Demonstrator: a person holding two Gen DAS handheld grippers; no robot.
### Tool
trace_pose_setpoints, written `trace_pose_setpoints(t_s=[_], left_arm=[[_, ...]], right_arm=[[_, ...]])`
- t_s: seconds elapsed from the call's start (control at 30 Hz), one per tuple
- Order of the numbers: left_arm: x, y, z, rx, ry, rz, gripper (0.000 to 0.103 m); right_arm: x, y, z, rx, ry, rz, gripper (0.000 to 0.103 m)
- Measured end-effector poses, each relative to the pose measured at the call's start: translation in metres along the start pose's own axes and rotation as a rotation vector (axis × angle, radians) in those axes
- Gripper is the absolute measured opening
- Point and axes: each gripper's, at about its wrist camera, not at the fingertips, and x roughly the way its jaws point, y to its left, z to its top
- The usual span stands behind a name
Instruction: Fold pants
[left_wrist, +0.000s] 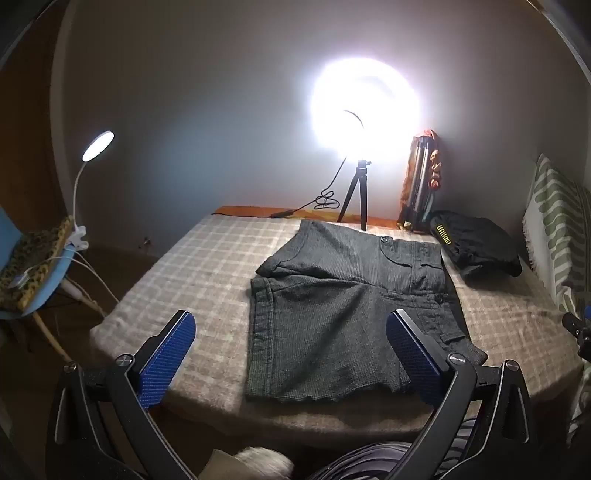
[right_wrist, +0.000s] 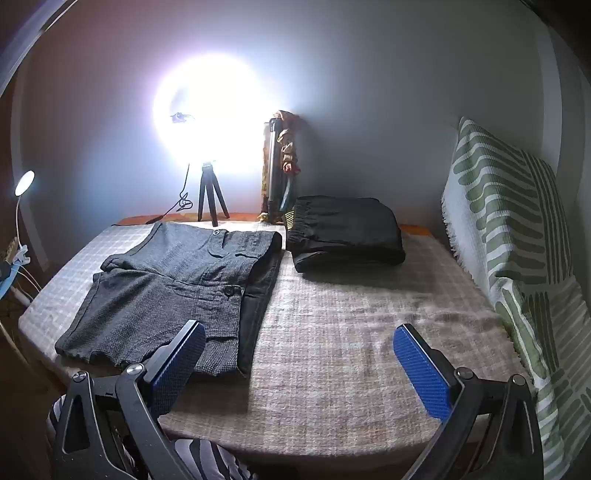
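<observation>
Grey textured pants (left_wrist: 332, 306) lie folded flat on the checked blanket, waistband and button toward the far side. They also show in the right wrist view (right_wrist: 166, 288), at left, with a darker layer along their right edge. My left gripper (left_wrist: 290, 354) is open and empty, held above the near edge of the pants, its blue pads apart. My right gripper (right_wrist: 299, 365) is open and empty, to the right of the pants over bare blanket. Its left pad (right_wrist: 177, 365) overlaps the pants' near right corner in the image.
A folded black garment (right_wrist: 343, 232) lies at the back right (left_wrist: 476, 247). A ring light on a tripod (left_wrist: 356, 195) stands at the far edge beside a leaning bundle (left_wrist: 421, 184). A green-striped cushion (right_wrist: 509, 236) lines the right side. A desk lamp (left_wrist: 96, 146) and chair stand left.
</observation>
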Motion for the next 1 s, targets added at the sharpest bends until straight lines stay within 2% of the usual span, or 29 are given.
trace_pose_setpoints(t_s=[0.13,0.17,0.2,0.3,1.0], left_arm=[[0.0014,-0.0047,0.0031,0.013,0.014,-0.014,0.103],[0.0037,-0.0056,0.0040,0.010,0.018,-0.015,0.103],[-0.0026,-0.0024,0.0003,-0.006,-0.012,-0.022,0.103],[0.0001,0.0010,-0.0014,-0.024,-0.003,-0.033,0.103],[-0.0024,0.0005,0.0010,-0.027,-0.004,-0.031,0.103]], right_arm=[[0.0040,0.0009,0.0055,-0.003,0.000,0.007,0.103],[-0.0002,0.0043,0.0018,-0.011,-0.028,0.001,0.103],[0.0015,0.0061,-0.0001,-0.015,-0.024,-0.002,0.103],[-0.0012,0.0050,-0.0020,-0.011,-0.025,0.011,0.103],[0.0007,0.0089,-0.0002,-0.020,-0.007,0.026,0.103]])
